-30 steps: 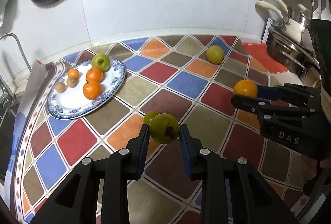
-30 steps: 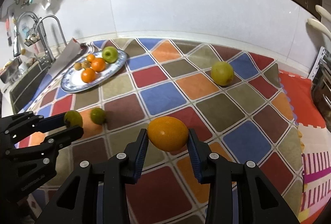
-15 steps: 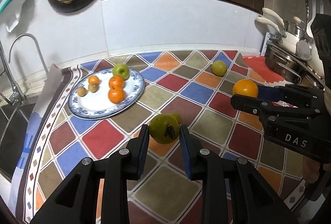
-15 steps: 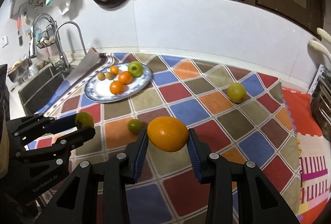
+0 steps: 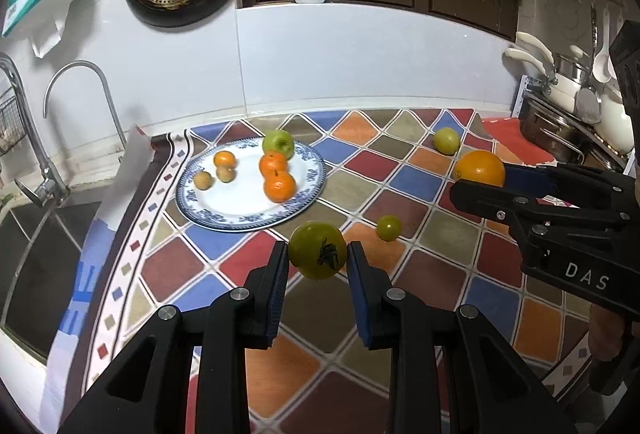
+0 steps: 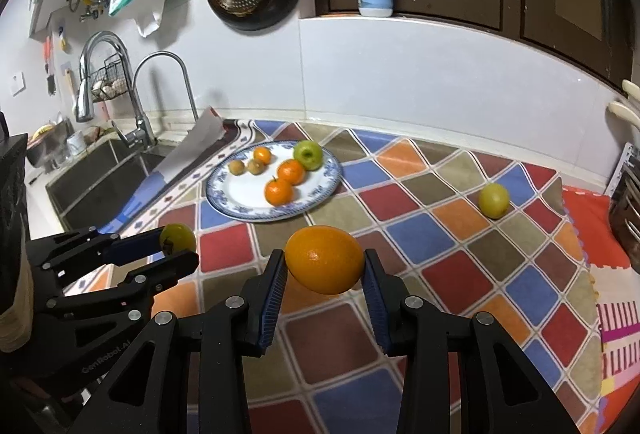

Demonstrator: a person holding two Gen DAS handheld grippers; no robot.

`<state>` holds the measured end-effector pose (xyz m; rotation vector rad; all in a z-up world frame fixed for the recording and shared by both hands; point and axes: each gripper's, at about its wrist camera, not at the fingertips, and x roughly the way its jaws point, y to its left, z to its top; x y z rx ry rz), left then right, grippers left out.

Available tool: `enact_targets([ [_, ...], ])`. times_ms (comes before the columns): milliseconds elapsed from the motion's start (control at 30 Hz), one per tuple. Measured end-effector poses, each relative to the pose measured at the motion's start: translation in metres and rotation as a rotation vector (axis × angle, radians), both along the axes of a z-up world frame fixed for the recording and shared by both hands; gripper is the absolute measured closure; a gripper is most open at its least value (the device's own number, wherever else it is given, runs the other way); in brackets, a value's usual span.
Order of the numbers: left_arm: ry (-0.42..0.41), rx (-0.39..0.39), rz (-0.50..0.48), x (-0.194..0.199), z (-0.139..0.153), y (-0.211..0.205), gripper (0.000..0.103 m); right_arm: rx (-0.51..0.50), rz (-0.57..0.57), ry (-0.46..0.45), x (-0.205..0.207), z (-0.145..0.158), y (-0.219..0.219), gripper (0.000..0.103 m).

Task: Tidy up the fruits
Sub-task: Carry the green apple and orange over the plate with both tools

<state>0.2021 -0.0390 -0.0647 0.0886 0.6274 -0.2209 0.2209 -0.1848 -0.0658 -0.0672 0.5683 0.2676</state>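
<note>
Left gripper [image 5: 318, 257]: blue ribbed pads on black fingers [image 5: 276, 274], clamped on a green tomato [image 5: 318, 249]; smooth skin, dark dried calyx facing the camera, held clear above the worktop [image 5: 400, 201].

Right gripper [image 6: 324, 266]: same build, fingers [image 6: 374, 292] clenched on an orange [image 6: 325, 258], oval, finely pitted rind, held off the surface. In the left view it enters at 3 o'clock, body stamped "DAS"; the far finger is mostly hidden behind the fruit.

Worktop covered by a glossy cloth of diamond patches in red, blue, orange and olive.

Plate [image 5: 208, 211], white with blue patterned rim, at 11 o'clock of the left fingers. On it: green apple [image 5: 278, 142] at the far rim, two mandarins touching below it, a smaller orange fruit, two small brownish round fruits, kind unclear.

Small green fruit [image 5: 389, 227] on the cloth at 2 o'clock of the tomato, hidden from the right view. Yellow-green round fruit [image 6: 494, 200] well apart at 2 o'clock of the orange.

Sink [image 6: 100, 177] at 10 o'clock, steel, cut off by the frame edge.
</note>
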Motion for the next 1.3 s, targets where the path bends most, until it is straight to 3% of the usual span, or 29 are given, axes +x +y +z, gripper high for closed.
enact_targets([
  [567,-0.038,0.019,-0.021,0.039,0.012,0.074,0.073,0.022,0.009,-0.021,0.032,0.009,0.079,0.064],
  [967,-0.054,0.036,-0.053,0.091,0.007,0.103,0.073,0.005,0.011,0.021,0.089,0.006,0.119,0.064],
  [1300,-0.006,0.069,-0.063,0.147,-0.017,0.112,0.073,-0.025,0.008,0.065,0.148,-0.009,0.135,0.064],
])
